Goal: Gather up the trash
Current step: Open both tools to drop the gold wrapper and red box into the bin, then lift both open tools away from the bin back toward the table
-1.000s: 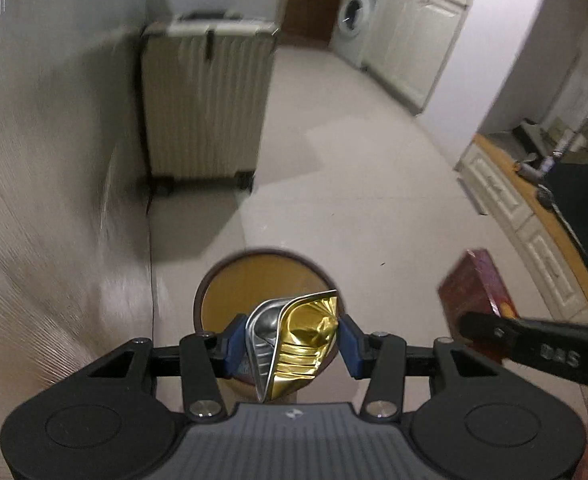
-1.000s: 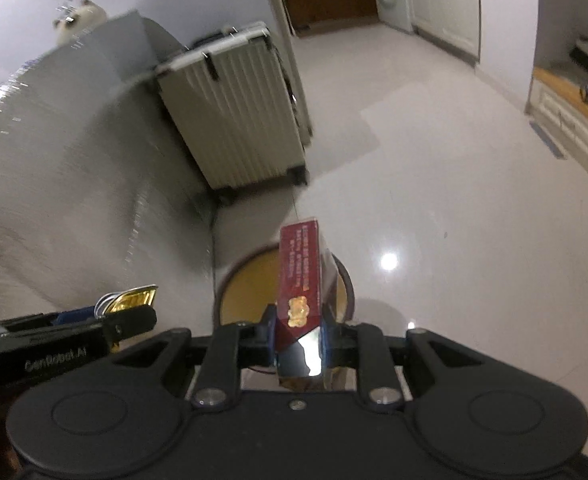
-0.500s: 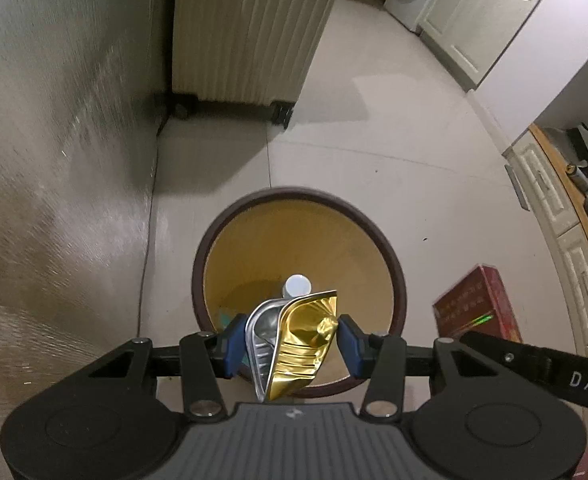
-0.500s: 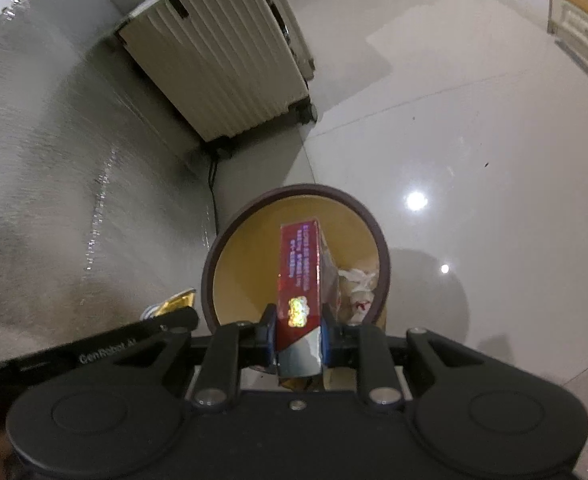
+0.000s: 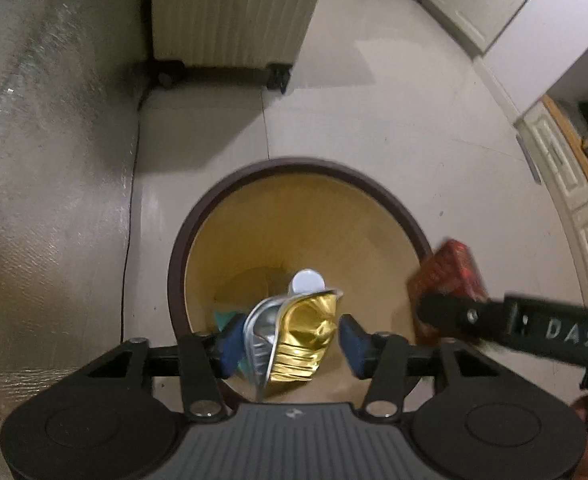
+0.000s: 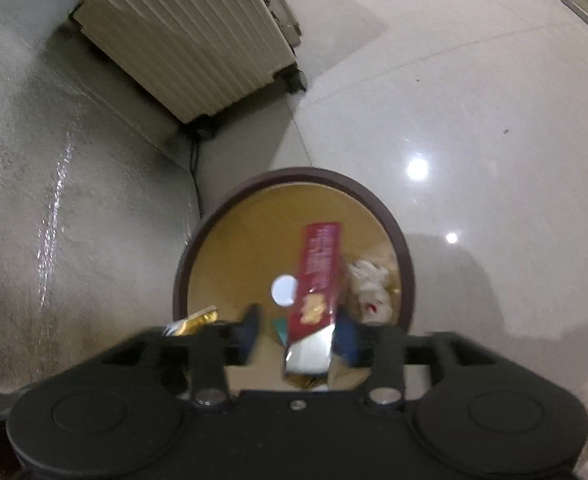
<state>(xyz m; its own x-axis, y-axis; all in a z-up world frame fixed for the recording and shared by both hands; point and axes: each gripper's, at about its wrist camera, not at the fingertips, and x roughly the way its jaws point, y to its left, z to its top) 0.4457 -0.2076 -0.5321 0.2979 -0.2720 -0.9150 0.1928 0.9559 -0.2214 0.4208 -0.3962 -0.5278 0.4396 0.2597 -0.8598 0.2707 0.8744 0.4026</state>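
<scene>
A round bin (image 5: 253, 184) with a dark rim and tan inside stands on the floor below both grippers; it also shows in the right wrist view (image 6: 229, 216). My left gripper (image 5: 287, 342) is open over the bin; the crushed gold and silver wrapper (image 5: 298, 340) sits loose between its blue pads, touching the left one. My right gripper (image 6: 300, 334) is open over the bin; the red carton (image 6: 318, 280) tilts free between its fingers. Inside the bin lie a white cap (image 6: 282, 290) and crumpled white paper (image 6: 372, 288).
A ribbed cream suitcase (image 5: 233, 12) on wheels stands beyond the bin against a silver textured wall panel (image 5: 45, 160). A black cable (image 5: 127, 232) runs down the floor beside the panel. White cabinets (image 5: 574, 184) line the right side. Glossy tiled floor (image 6: 474, 100) surrounds the bin.
Both grippers moved closer over the bin and tilted down. Both sets of jaws opened, so the wrapper and the red carton are no longer clamped.
</scene>
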